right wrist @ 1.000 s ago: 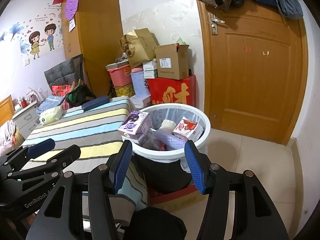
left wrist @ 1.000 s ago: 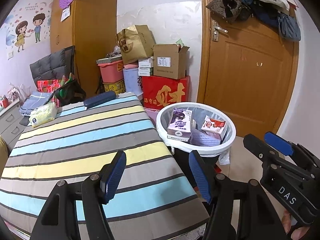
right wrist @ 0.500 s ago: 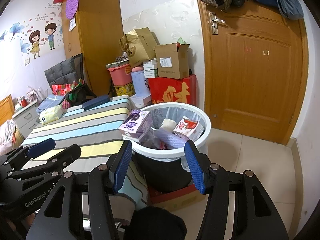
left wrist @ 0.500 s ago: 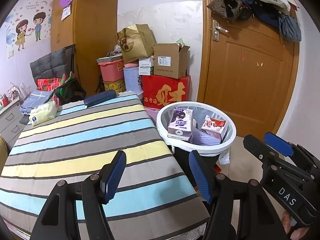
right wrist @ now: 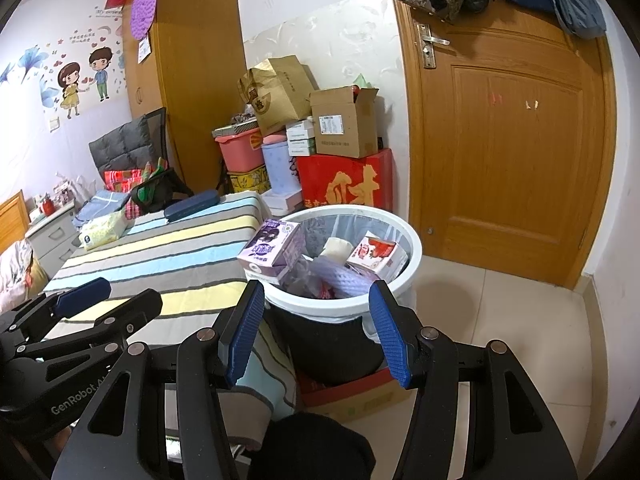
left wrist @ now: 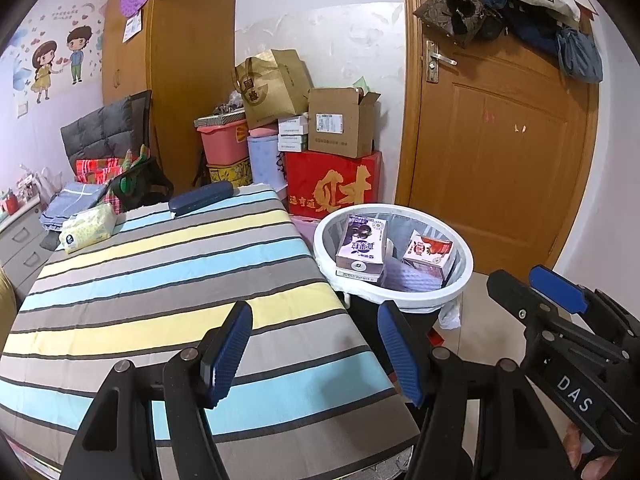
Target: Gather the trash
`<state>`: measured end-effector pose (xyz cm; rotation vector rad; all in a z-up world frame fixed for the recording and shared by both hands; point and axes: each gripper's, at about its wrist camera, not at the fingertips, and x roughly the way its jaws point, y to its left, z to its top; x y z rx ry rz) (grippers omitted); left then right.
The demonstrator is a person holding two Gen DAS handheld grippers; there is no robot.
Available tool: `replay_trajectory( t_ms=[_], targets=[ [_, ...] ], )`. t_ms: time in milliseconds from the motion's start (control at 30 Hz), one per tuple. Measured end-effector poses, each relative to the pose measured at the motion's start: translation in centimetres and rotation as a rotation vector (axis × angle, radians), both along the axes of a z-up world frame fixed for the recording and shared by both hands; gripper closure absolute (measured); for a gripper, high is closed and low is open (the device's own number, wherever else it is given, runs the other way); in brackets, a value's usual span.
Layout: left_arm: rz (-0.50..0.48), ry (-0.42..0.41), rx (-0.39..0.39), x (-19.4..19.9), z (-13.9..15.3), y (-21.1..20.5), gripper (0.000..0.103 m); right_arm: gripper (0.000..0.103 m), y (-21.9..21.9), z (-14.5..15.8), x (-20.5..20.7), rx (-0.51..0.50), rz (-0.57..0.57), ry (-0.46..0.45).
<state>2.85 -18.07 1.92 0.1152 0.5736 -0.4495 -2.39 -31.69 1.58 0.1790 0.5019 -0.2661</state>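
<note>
right gripper (right wrist: 316, 330) gaping, full bin (right wrist: 408, 276)

white bin (left wrist: 464, 292), purple carton (left wrist: 360, 246), striped cloth (left wrist: 160, 280)

A wooden door (right wrist: 508, 152) hung with bags (left wrist: 456, 8), a tall wardrobe (right wrist: 196, 80), stacked boxes (left wrist: 340, 124) between, beige floor tiles (right wrist: 520, 320).

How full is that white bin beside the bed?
Nearly full: the white bin holds a purple carton and a red carton poking up to its rim.
</note>
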Motion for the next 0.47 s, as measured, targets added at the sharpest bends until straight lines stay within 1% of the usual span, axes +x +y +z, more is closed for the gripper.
replay_trajectory(
  t_ms=[467],
  targets=[
    [-0.008, 0.020, -0.002, -0.04, -0.27, 0.01, 0.038, 0.047, 0.21, 0.00, 0.08, 0.000, 0.001, -0.002]
  ],
)
